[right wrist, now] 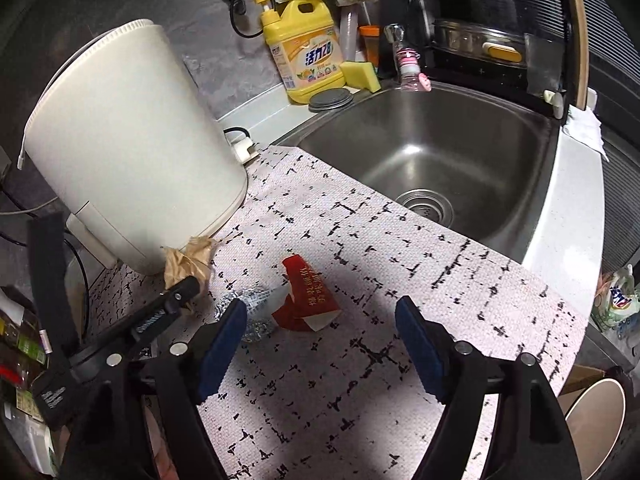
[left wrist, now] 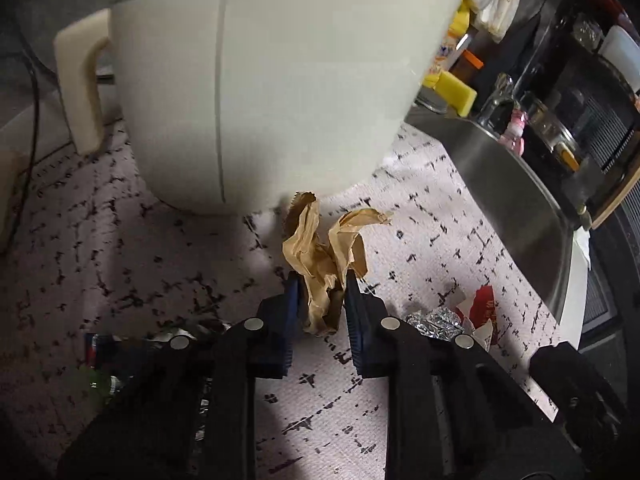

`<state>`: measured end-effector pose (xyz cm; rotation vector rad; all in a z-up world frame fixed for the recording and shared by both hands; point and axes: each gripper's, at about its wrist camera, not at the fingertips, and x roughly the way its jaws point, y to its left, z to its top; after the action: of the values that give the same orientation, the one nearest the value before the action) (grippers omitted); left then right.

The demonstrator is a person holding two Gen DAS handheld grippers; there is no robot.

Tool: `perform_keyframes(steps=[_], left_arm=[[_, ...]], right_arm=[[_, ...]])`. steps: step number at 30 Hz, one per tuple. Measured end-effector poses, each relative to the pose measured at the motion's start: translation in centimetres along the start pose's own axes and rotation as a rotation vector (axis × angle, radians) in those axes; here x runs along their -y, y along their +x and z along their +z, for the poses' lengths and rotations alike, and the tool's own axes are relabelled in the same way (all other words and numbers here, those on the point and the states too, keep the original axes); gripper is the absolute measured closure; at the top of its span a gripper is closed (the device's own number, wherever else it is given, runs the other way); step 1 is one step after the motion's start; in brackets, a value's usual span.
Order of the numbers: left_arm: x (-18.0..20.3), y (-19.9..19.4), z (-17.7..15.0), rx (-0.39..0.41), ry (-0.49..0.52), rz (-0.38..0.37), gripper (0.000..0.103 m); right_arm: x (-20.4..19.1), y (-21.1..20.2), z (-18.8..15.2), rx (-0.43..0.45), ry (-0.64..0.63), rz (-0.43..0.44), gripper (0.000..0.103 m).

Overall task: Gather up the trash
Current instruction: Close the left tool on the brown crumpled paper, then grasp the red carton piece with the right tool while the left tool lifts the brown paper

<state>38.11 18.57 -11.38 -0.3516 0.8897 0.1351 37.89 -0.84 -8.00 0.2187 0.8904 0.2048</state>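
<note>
A crumpled brown paper scrap (left wrist: 320, 264) lies on the patterned counter (left wrist: 420, 216), right against the base of a large cream kettle (left wrist: 256, 80). My left gripper (left wrist: 320, 296) has its jaws clamped on the scrap's near end. On the side of the scrap away from the kettle lie a foil ball (right wrist: 248, 312) and a torn red carton piece (right wrist: 308, 296), touching each other. My right gripper (right wrist: 320, 344) hovers just short of them, jaws wide apart and empty. Beyond these, farther from the kettle, is a steel sink (right wrist: 432, 152). I judge the thin grip risky: the paper could tear or slip free on lifting.
</note>
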Motion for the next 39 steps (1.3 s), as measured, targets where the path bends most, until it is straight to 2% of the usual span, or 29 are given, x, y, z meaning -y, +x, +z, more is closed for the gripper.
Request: perform_keyframes(steps=[4,14,17,24,29,39], left_arm=[[-0.8,-0.9,0.2,0.026,-0.008,0.011,0.081],[-2.3,-0.8,0.3,0.018,-0.042,0.034,0.081],[-2.6,-0.8,0.3,0.020,-0.044,0.035,0.081],[-2.6,-1.4,-0.1,0.026,-0.038,0.023,0.081],[-2.6,-2.7,-0.8,0.037,-0.027,0.008,0.081],[-2.7,-6.1,-2.5,0.068,-0.001,-0.028,0.081]], right_arm=[[-0.4,0.8,0.3,0.000,-0.006,0.012,0.018],[-0.9,4.2,0.7,-0.051,-0.015,0.038,0.019],[-0.7,4.8,0.5,-0.071,-0.003,0.066,0.033],[-1.3,3.5,-0.2,-0.061,-0.016,0.079,0.081],[-1.3,2.1,-1.1,-0.056,-0.011,0.066,0.088],[-2.3,-2.6,-3.4,0.006,-0.005,0.048,0.089]])
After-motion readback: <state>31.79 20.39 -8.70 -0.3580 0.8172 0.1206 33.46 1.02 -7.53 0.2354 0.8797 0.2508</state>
